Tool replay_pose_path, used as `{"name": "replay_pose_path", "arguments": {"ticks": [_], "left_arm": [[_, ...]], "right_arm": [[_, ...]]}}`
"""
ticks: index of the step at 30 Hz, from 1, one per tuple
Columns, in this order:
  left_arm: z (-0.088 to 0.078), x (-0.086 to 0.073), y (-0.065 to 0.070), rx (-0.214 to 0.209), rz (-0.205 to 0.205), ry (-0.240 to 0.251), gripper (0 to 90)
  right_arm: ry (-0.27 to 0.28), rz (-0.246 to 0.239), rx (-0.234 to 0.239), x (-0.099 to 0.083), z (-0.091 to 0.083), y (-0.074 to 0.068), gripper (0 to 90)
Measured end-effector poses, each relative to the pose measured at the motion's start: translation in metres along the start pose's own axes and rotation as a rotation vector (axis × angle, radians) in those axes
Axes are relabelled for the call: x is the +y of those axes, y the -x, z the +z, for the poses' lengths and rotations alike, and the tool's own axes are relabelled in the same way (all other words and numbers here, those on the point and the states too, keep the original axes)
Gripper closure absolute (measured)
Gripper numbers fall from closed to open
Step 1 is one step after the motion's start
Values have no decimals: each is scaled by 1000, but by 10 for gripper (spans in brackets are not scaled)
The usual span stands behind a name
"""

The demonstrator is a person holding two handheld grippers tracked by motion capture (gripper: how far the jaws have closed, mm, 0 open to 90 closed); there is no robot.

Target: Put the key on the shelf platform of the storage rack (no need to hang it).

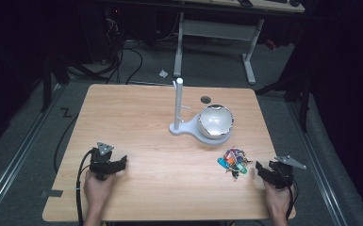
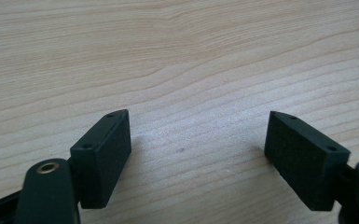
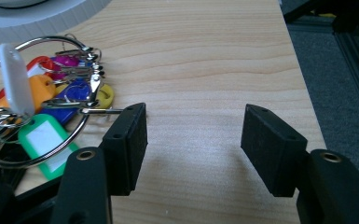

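While the wooden table carries little, its chief landmark is a white stand with an upright post rising from a flat base, set toward the far middle of the top. Touching the stand's base on its right side sits a shiny silver bowl, tipped so that its opening faces the person. Nearer the person than the stand, and a little to its right, lies a bunch of keys with coloured tags on metal rings; in the right gripper view the tags show orange, blue, purple, yellow, green and white. The right gripper rests low on the table just beside that bunch, on the side away from the stand's post, held by the person's right hand. Its jaws stand well apart with bare wood between them, and in its own view one metal ring of the bunch reaches to the tip of the nearer jaw. The left gripper lies well apart from the stand, toward the person and to the stand's left, gripped by the left hand; its jaws are likewise spread wide over plain wood, closing on nothing.
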State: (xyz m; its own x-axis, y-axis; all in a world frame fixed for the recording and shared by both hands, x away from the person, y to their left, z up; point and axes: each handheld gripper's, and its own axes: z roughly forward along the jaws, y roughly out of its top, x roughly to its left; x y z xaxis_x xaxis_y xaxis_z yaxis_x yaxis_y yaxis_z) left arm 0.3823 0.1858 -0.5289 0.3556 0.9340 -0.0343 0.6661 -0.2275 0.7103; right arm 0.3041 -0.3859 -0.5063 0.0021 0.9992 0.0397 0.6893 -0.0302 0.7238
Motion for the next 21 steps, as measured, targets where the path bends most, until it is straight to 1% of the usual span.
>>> {"name": "replay_pose_path", "arguments": {"ticks": [5, 8, 14, 15, 16, 17, 18, 19, 20, 21], "left_arm": [[0, 0, 0, 0, 1, 0, 231], [0, 0, 0, 0, 1, 0, 231], [0, 0, 0, 0, 1, -1, 231], [0, 0, 0, 0, 1, -1, 231], [0, 0, 0, 0, 0, 0, 231], [0, 0, 0, 0, 0, 0, 231], [0, 0, 0, 0, 0, 0, 231], [0, 0, 0, 0, 0, 0, 231], [0, 0, 0, 0, 0, 0, 231], [0, 0, 0, 0, 0, 0, 231]], "right_arm": [[16, -7, 3, -6, -8, -3, 416], [22, -12, 16, -8, -12, -4, 421], [39, -42, 49, -6, -21, -16, 444], [39, -42, 49, -6, -21, -16, 444], [43, -66, 67, -5, -23, -22, 450], [43, -66, 67, -5, -23, -22, 450], [43, -83, 85, -3, -24, -27, 450], [42, -93, 93, -2, -24, -30, 450], [42, -93, 93, -2, -24, -30, 450], [46, -116, 107, 0, -24, -35, 450]]}}
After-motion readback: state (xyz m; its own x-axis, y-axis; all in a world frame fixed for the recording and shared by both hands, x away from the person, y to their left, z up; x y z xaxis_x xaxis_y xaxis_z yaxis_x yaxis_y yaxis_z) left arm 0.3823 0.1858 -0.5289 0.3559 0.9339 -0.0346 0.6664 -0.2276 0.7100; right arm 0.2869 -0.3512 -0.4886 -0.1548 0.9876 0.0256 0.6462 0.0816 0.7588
